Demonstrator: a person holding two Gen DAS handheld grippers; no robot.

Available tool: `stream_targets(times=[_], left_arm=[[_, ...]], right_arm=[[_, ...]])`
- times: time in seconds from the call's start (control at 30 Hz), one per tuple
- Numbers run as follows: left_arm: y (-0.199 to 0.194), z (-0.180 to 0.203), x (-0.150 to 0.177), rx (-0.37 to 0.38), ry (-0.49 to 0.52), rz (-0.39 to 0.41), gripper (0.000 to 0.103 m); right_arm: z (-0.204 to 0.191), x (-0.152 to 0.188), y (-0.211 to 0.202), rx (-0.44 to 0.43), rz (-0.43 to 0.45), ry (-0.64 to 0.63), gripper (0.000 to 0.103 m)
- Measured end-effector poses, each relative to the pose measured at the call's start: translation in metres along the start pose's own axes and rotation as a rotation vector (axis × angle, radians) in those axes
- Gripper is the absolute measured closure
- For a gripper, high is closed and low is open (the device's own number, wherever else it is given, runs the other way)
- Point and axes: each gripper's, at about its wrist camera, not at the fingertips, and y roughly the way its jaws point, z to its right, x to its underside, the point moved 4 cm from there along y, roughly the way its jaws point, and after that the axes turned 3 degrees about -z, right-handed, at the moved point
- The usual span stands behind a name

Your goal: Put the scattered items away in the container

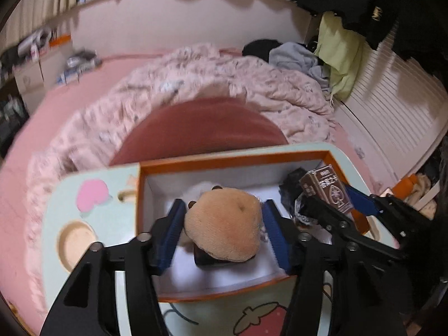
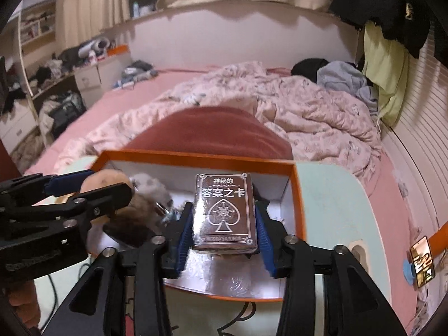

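Between the blue pads of the left gripper (image 1: 222, 231) sits a tan plush toy (image 1: 225, 224), low over the white floor of the orange box (image 1: 235, 159), and the jaws stand spread a little wider than the toy, with a sliver of daylight on either side, so it reads to me as just let go. Off to that gripper's right, the right gripper (image 2: 224, 225) frames a brown card deck (image 2: 224, 212) in the same box; its pads lie close along the deck's long edges, and with the blur there I'd say they are parted rather than pinching, though I can't swear to it. The step in hand looks like the drop-off of both items. Next, each gripper wants drawing straight back and up, clear of the box walls, then a search of the pale green lap table (image 2: 330, 196) for leftovers. The deck's long axis runs away from its gripper, title end farthest, face up and tipped. The toy's rounded bulk lies crosswise between its pads.
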Motion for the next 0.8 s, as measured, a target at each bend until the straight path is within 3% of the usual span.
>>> stream_targets(times=[0.07, 0.13, 0.3, 0.57, 0.73, 0.8], left_arm=[[-0.002, -0.005, 0.005, 0.007, -0.022, 0.006, 0.032], [-0.007, -0.008, 0.008, -0.025, -0.025, 0.026, 0.026], [-0.018, -0.005, 0.011, -0.050, 0.000, 0.036, 0.025], [-0.033, -0.005, 0.019, -0.042, -0.007, 0.054, 0.025], [-0.048, 0.002, 0.042, -0.031, -0.020, 0.029, 0.025], [-0.050, 0.006, 0.060, -0.046, -0.008, -0.002, 0.025]], right_arm=[[-0.001, 0.002, -0.001, 0.015, 0.011, 0.001, 0.033], [-0.003, 0.004, -0.004, 0.029, 0.021, -0.008, 0.032], [-0.005, 0.007, -0.010, 0.054, 0.018, -0.016, 0.031], [0.003, 0.012, -0.025, 0.021, 0.026, 0.043, 0.031], [0.006, 0.035, -0.049, -0.037, 0.022, 0.092, 0.030], [0.006, 0.053, -0.057, -0.070, 0.011, 0.105, 0.024]])
